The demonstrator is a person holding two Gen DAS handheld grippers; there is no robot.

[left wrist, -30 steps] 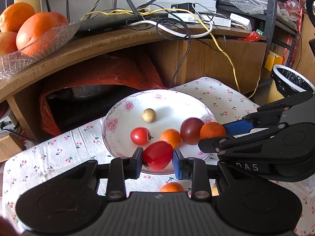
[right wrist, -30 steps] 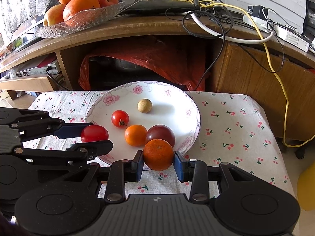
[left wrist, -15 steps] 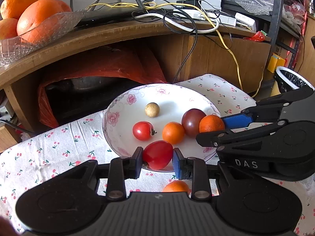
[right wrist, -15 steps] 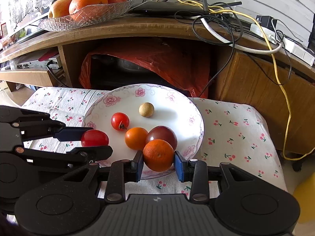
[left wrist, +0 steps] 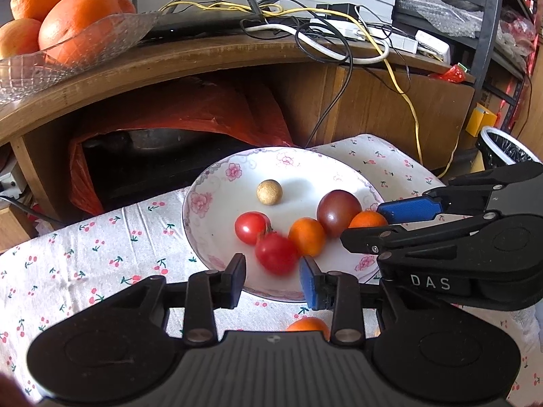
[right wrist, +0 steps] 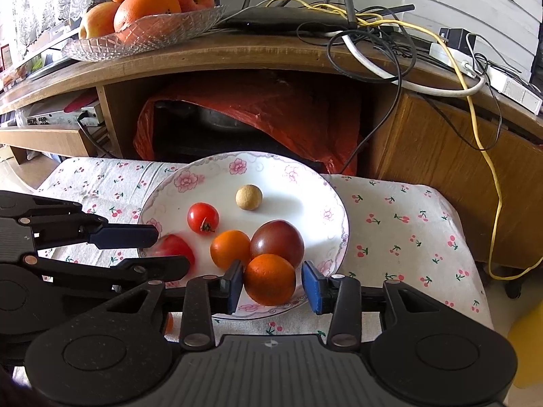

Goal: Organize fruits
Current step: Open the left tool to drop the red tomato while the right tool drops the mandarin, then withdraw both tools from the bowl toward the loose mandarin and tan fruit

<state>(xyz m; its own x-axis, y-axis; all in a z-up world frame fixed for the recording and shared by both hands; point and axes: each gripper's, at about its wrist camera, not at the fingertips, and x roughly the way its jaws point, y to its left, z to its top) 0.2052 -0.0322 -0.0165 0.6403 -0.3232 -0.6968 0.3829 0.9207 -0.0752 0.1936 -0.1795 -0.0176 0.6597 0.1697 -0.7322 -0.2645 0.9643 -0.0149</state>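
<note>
A white flowered plate [left wrist: 203, 203] [right wrist: 169, 183] holds a small red tomato [left wrist: 251, 227], a small orange fruit [left wrist: 307, 240], a dark purple fruit [left wrist: 339, 208] and a tan ball [left wrist: 269, 192]. My left gripper [left wrist: 271, 273] hovers at the plate's near rim with its jaws opening. A blurred red tomato [left wrist: 276, 252] [right wrist: 174, 247] sits between them, clear of both pads. The jaws of my right gripper [right wrist: 271, 281] are opening around an orange [right wrist: 269, 279] [left wrist: 368, 218]. It rests on the plate's near edge, with a gap at the right pad.
Another orange [left wrist: 307, 324] lies on the cherry-print cloth [left wrist: 101, 254] under my left gripper. Behind stands a wooden shelf with a glass bowl of oranges [right wrist: 146, 34], tangled cables [right wrist: 373, 34] and a red bag [right wrist: 271, 115] beneath. A lined bin [left wrist: 505, 146] stands far right.
Both pairs of jaws have widened. The red tomato has slipped free of the left pads and is blurred in motion. The orange is no longer squeezed by the right pads.
</note>
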